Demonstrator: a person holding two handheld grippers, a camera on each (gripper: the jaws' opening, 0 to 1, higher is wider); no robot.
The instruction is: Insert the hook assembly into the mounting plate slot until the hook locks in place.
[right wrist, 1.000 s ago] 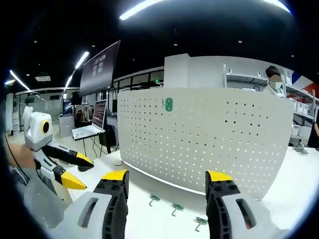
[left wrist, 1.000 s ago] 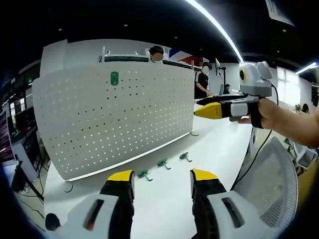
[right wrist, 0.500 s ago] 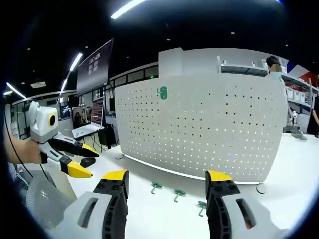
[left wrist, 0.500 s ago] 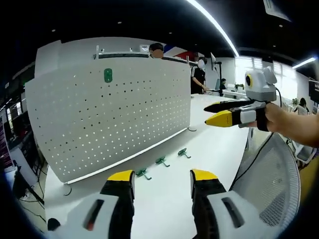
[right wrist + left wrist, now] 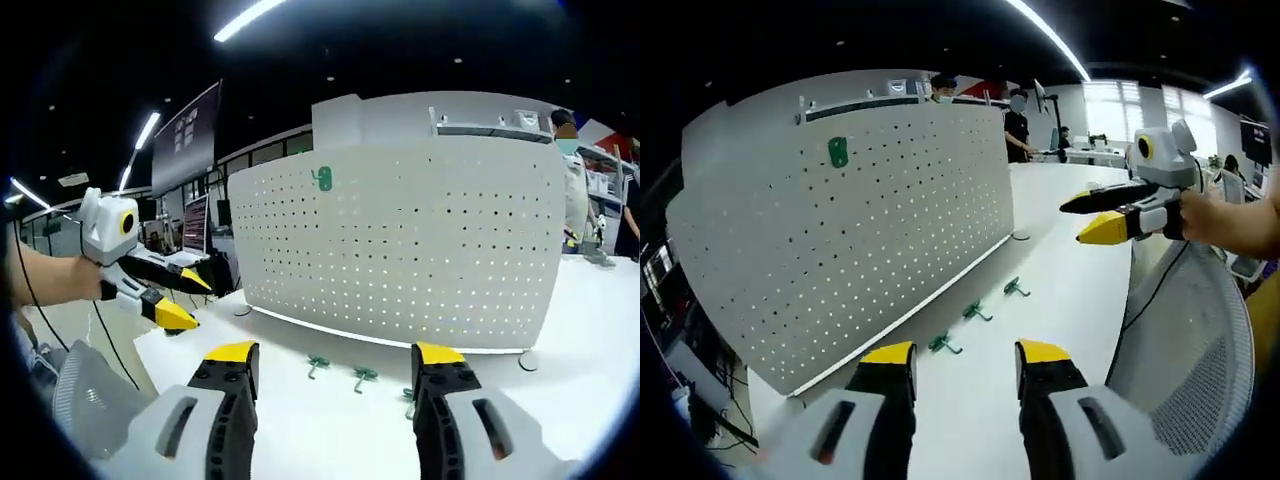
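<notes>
Lying on the white table (image 5: 1060, 300) before our pegboard (image 5: 870, 220), three green hooks (image 5: 976, 311) wait loose; a fourth (image 5: 839, 152) hangs high. Both our grippers, left (image 5: 962, 360) and right (image 5: 335, 358), gape empty. Office beyond stays dim.

A mesh-backed chair (image 5: 1185, 345) stands by the white table (image 5: 1070, 290); a dark monitor (image 5: 187, 138) hangs behind.

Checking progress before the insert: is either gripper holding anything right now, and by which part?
Nothing is held. Left gripper and right gripper are open and empty; small green hooks lie on the white table.
</notes>
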